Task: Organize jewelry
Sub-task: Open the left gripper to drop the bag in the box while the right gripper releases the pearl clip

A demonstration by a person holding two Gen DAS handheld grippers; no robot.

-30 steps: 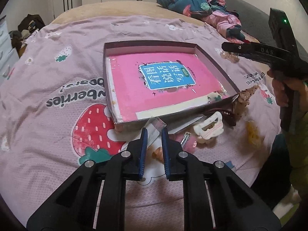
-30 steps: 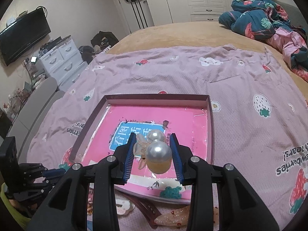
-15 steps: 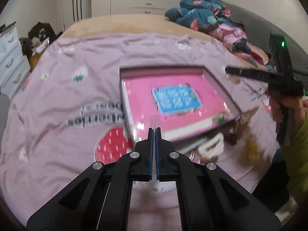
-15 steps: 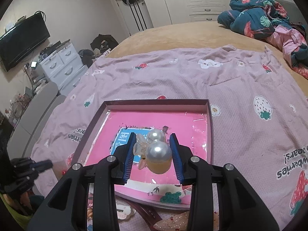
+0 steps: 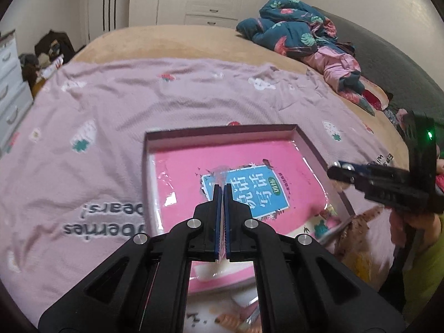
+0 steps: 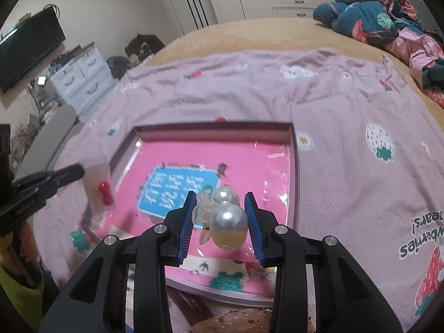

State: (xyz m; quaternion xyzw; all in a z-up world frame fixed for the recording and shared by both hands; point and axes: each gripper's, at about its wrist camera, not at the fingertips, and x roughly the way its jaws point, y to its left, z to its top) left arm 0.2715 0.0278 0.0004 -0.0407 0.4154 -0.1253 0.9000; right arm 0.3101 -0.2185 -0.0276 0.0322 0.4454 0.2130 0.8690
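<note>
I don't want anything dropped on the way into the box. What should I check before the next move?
1. Right gripper holds the pearl-topped translucent hair clip: ok, jaws pressed on both sides.
2. Left gripper holds the small clear plastic bag with red beads: ok, jaws shut on its edge.
3. Bag sealed: cannot tell, it is blurred.
4. Shallow dark-rimmed box open: ok.
5. Landing room on the pink book cover inside the box: ok, bare.
6. Grippers apart from each other: ok, left one at the box's left edge, right one over its middle.
</note>
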